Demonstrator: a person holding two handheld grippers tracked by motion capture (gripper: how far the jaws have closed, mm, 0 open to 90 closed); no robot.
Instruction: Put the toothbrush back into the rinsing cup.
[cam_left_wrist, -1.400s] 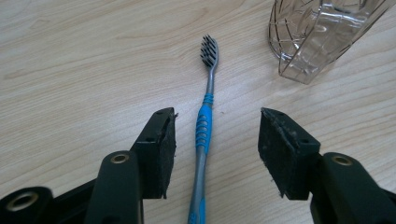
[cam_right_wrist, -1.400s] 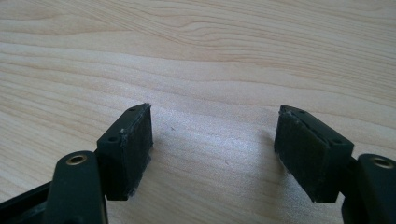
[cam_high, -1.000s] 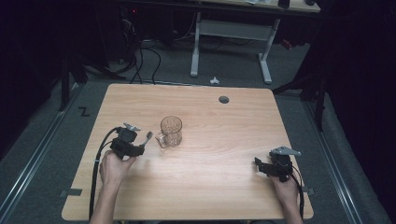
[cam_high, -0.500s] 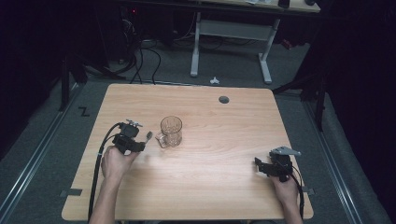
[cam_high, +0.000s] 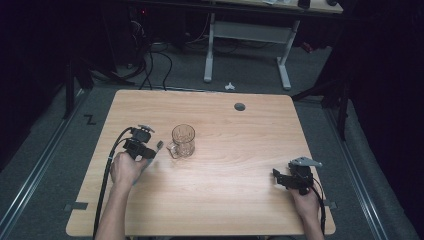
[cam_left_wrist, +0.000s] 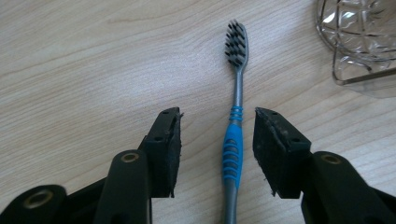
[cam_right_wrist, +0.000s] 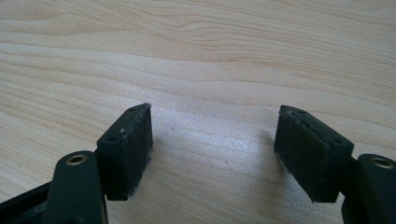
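Observation:
A toothbrush (cam_left_wrist: 232, 149) with a grey stem, a blue grip and dark bristles lies flat on the wooden table (cam_high: 240, 200). My left gripper (cam_left_wrist: 217, 114) is lowered over it with one jaw on each side of the blue grip. The jaws have just been closing, but a gap still shows on both sides and the pads do not touch the handle. In the high view the left gripper (cam_high: 151, 151) sits just left of a clear glass mug (cam_high: 183, 140), which also shows as the mug (cam_left_wrist: 359, 37) beyond the bristles. My right gripper (cam_high: 278, 178) rests open near the front right, and the right gripper (cam_right_wrist: 215, 121) has bare wood between its jaws.
A round grey cable hole (cam_high: 240, 106) sits near the table's far edge. Behind the table stand a white desk frame (cam_high: 210, 45) and cables on the dark floor (cam_high: 150, 65). A black cable (cam_high: 106, 175) trails from the left gripper along the forearm.
The left hand has moved a little away from the person, toward the mug, and its jaws have narrowed around the toothbrush. Mug and right gripper have stayed put.

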